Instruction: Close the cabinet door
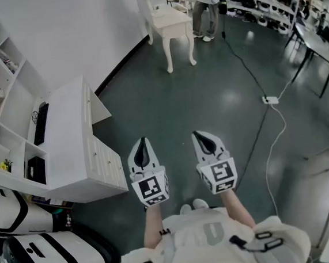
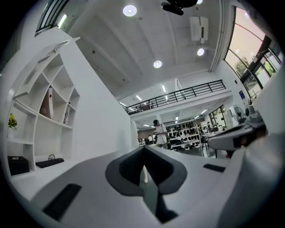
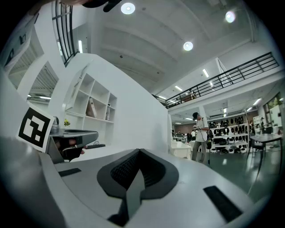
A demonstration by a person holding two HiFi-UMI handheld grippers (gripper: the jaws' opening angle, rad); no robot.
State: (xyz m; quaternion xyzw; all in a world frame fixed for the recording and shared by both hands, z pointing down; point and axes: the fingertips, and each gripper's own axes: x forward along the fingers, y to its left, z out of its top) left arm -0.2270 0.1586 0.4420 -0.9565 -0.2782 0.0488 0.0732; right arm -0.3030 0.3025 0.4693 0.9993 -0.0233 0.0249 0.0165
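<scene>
Because the marker cubes sit over them, the hands holding the two grippers are hidden from above, and only the forearms show behind. The inside of the low white cabinet [image 1: 67,143] is out of sight too. In both gripper views the white surfaces on the left run together, so I cannot pick the door out there. From above, the cabinet door [image 1: 100,109] stands swung out from the cabinet's far end, angled over the green floor [image 1: 207,95]. It is ahead and to the left of the left gripper [image 1: 143,141], well apart from both tips. That gripper's jaws are pressed together on nothing. The right gripper [image 1: 198,135] has its jaws meeting the same way, with nothing between them. Both are held level, side by side, pointing forward over the floor.
</scene>
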